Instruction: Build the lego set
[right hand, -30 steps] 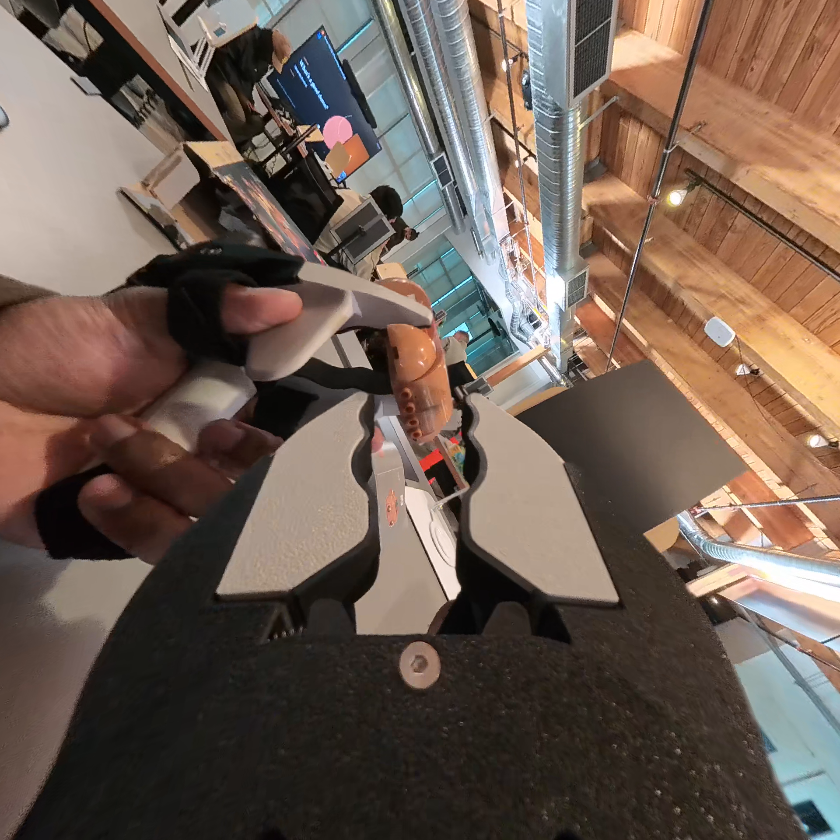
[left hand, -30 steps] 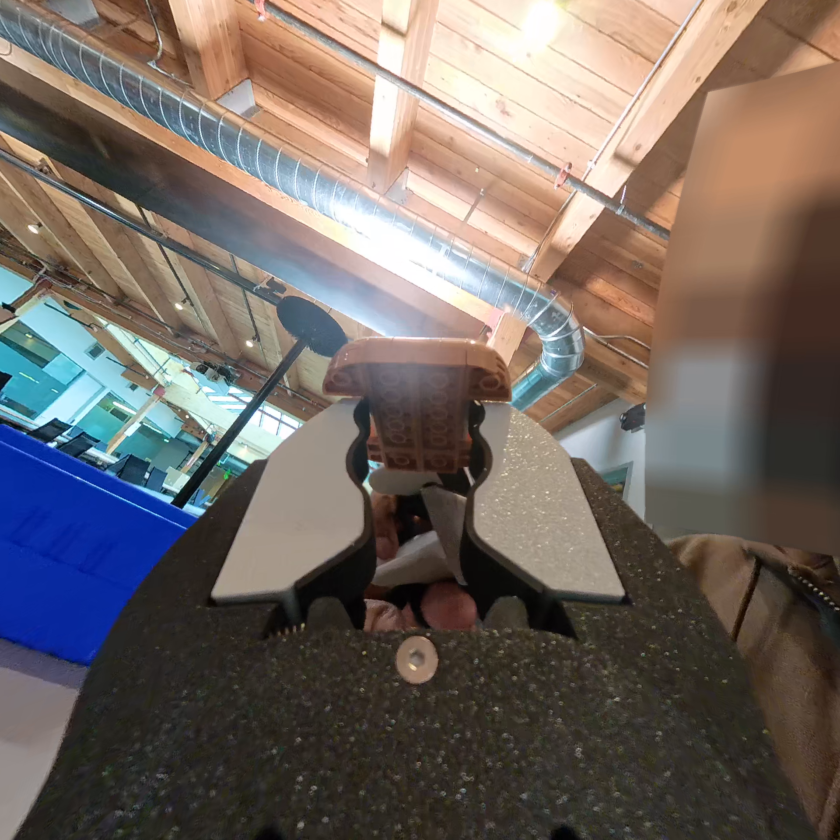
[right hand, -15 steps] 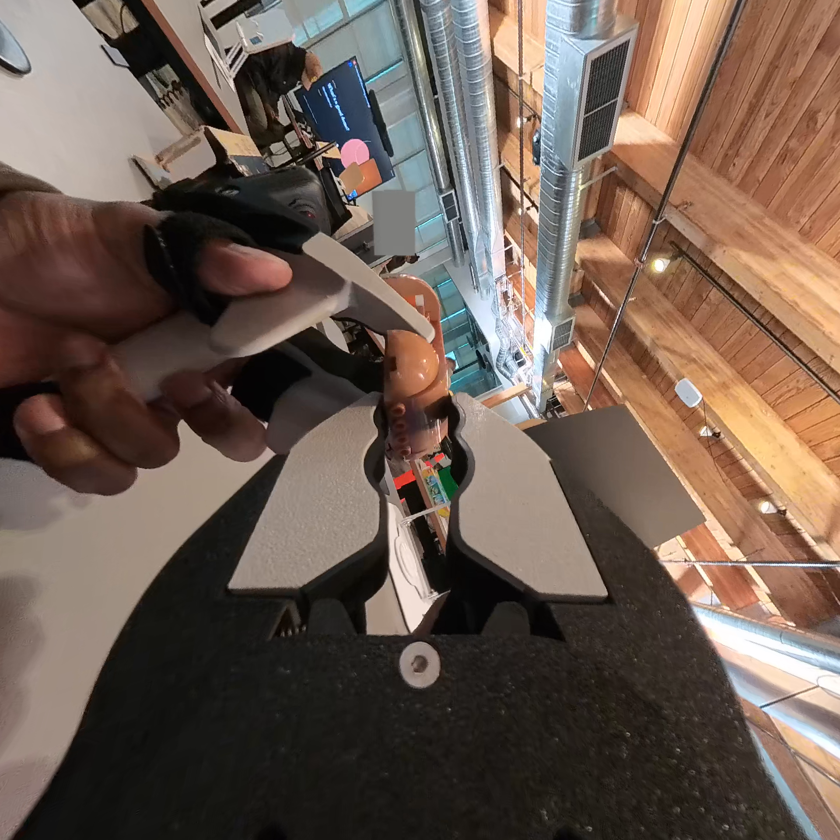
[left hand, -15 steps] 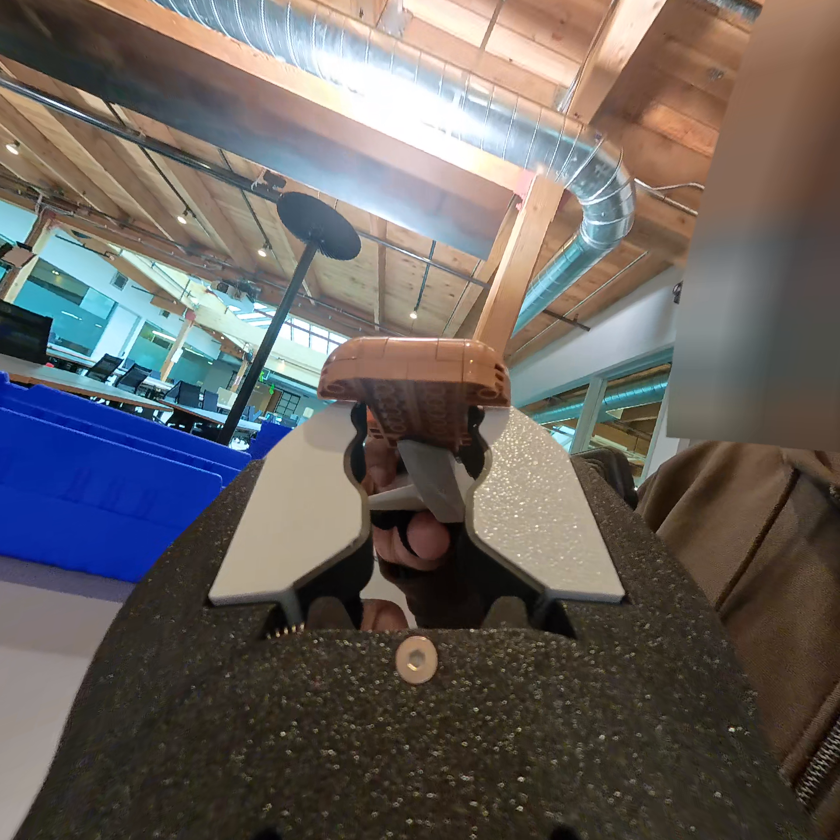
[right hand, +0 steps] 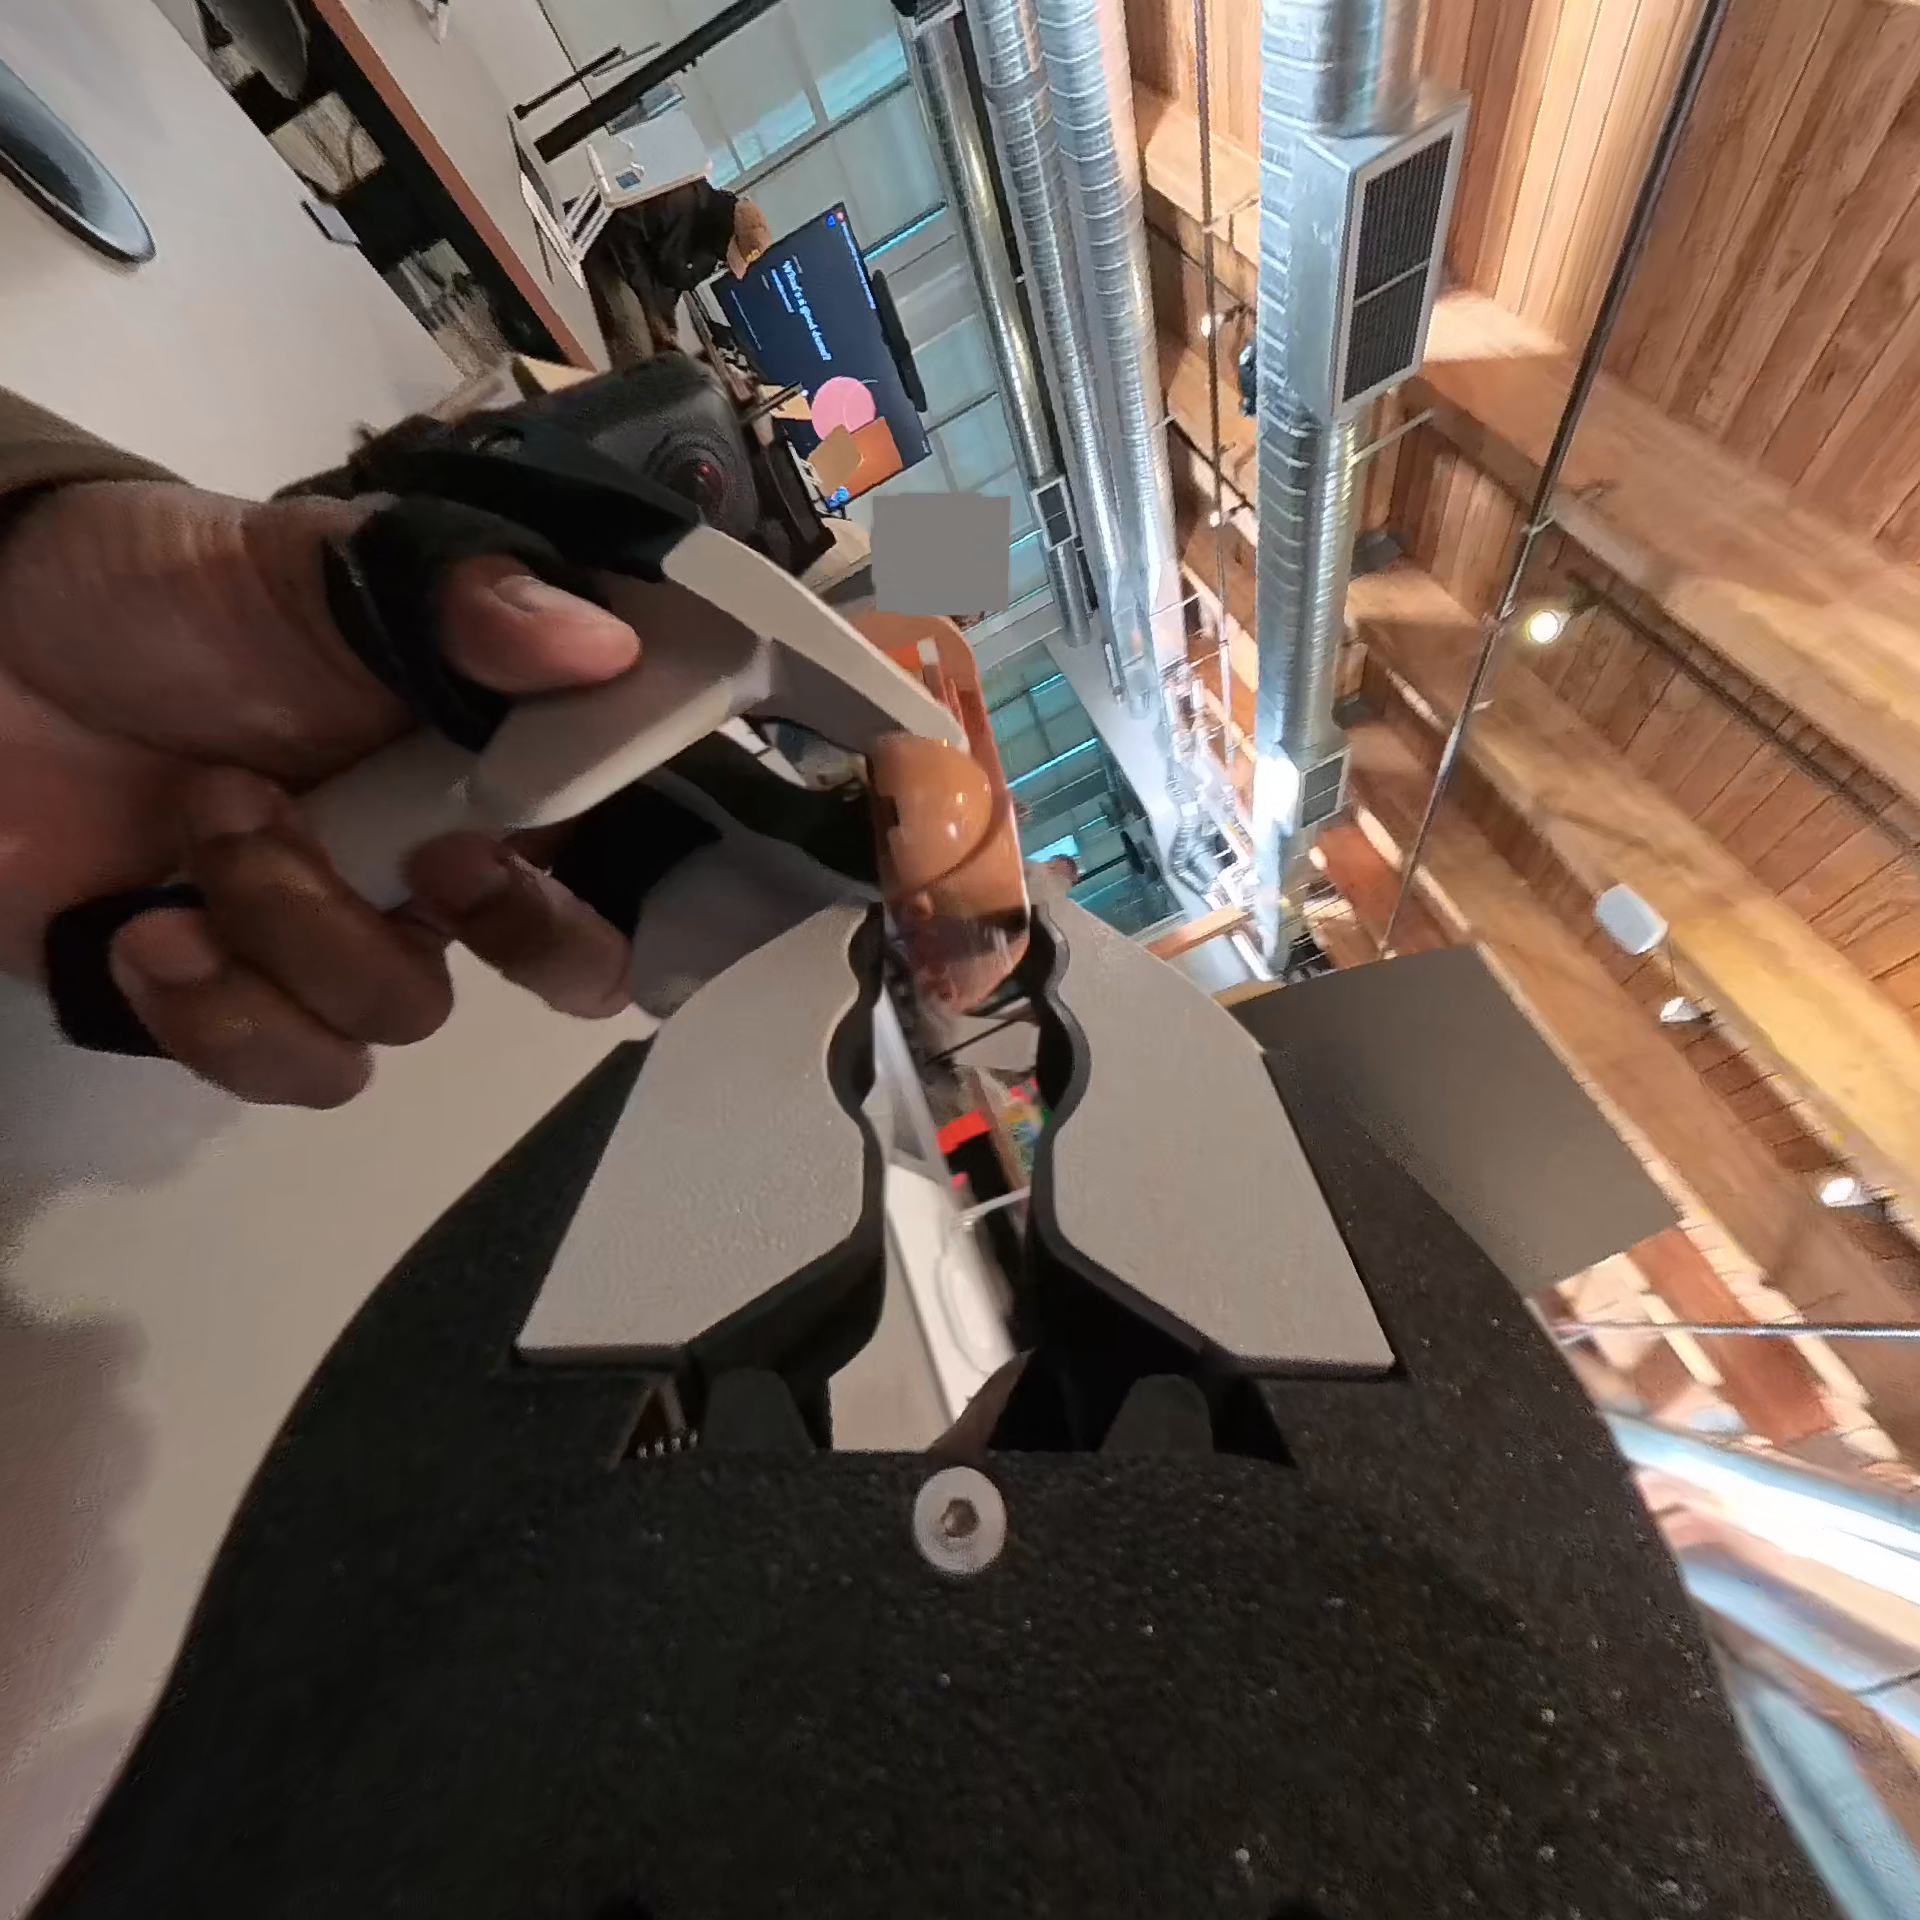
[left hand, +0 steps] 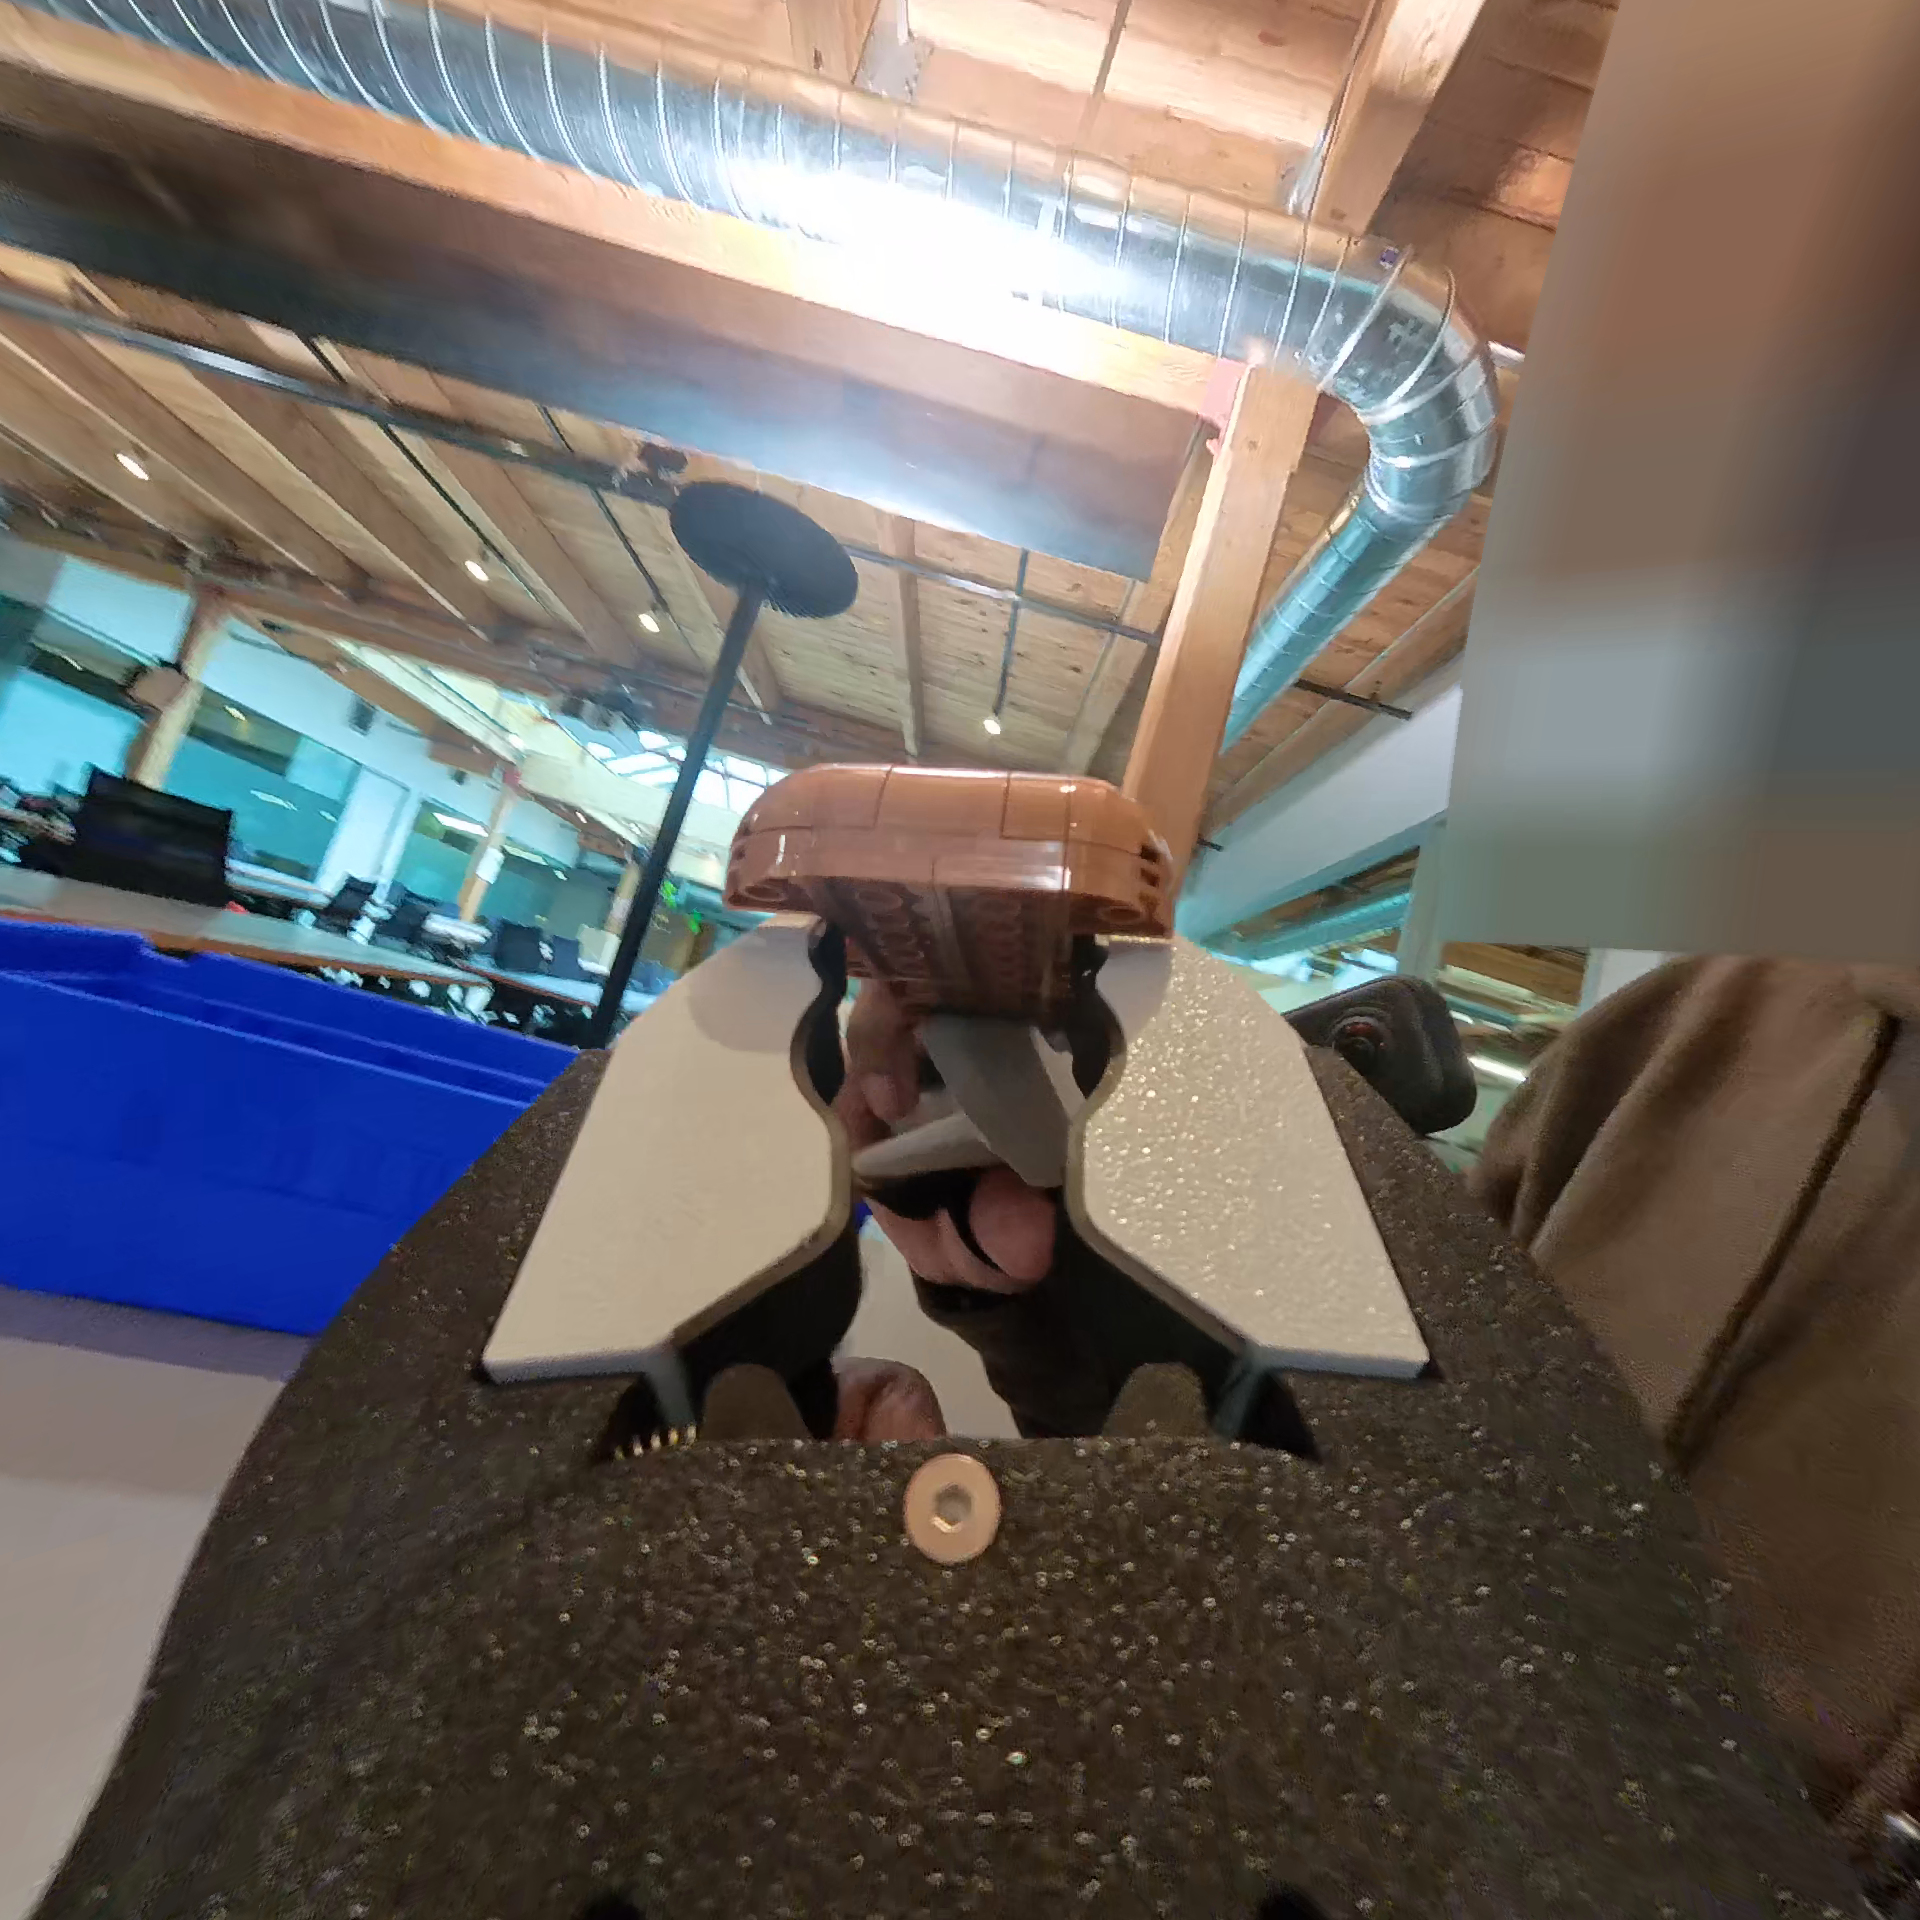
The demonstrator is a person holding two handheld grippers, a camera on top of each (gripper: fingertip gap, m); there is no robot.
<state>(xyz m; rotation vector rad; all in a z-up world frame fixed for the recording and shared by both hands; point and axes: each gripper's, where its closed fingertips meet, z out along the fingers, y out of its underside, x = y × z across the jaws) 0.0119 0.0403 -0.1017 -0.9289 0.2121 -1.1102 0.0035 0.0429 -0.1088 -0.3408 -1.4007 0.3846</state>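
Note:
A brown rounded lego assembly (left hand: 945,862) is held up in the air, studs facing my left gripper. My left gripper (left hand: 956,951) is shut on its lower part. In the right wrist view the same assembly (right hand: 951,821) stands edge-on. My right gripper (right hand: 966,940) is shut on its near end. The left gripper's grey finger (right hand: 800,655), held by a hand (right hand: 208,675), reaches in from the left and presses on the assembly. One right gripper finger (left hand: 997,1091) shows behind the assembly in the left wrist view.
A blue bin (left hand: 208,1122) stands on the grey table (left hand: 104,1507) at the left. A person's tan jacket (left hand: 1714,1247) fills the right side. A black pole lamp (left hand: 686,810) rises behind. Wooden ceiling and metal ducts (right hand: 1309,520) lie beyond. The tips of both grippers are at nearly the same place.
My right gripper has moved up to the assembly and closed on its near end. The left gripper has kept its hold and tilted down from the ceiling toward the room.

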